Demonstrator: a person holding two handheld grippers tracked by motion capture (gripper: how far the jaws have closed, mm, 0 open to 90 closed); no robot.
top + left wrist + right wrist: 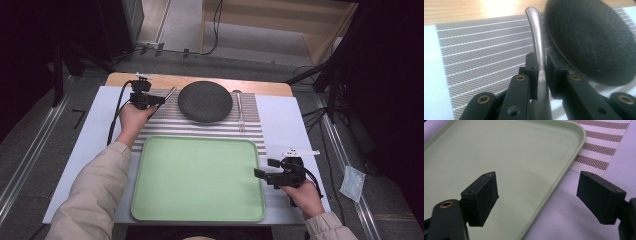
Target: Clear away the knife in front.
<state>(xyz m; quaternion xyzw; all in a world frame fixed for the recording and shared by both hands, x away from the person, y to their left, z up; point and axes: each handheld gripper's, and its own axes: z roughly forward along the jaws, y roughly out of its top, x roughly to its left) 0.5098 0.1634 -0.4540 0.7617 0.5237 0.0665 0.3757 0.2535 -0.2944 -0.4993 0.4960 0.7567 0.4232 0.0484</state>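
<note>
**Left gripper clamping a metal handle by the plate; right gripper idling open at the tray**

The left gripper (159, 100) is sitting at the far left of the table (95, 135), held by the left hand (134, 116), w/ its cable looping down beside the sleeve. In the left gripper view its jaws are pinching a piece of metal cutlery (537, 53) between the pads (532, 75); the utensil's working end is hidden below the jaws, so can't say whether it's a spoon or knife. The handle is sticking forward & slightly up, curving toward its rounded tip, w/ the striped mat (481, 50) below it and the dark plate (591, 40) just beside it on the right of that view. In the high view the same handle (170, 93) is poking out from the jaw tips toward the plate (205, 101), close to its left rim; touching or not, can't tell.

A fork (240, 112) is lying on the mat (200, 129) just right of the plate, tines toward the person.

The right gripper (264, 168) is hovering at the right edge of the green tray (197, 175), held by the right hand (301, 194). Its jaws are standing wide apart w/ nothing between them: in the right gripper view one pad (482, 197) is showing over the tray (506, 152), the other over the pale table cover (564, 215), the tray's rim running between them. A corner of the mat (596, 147) is showing beyond.
</note>
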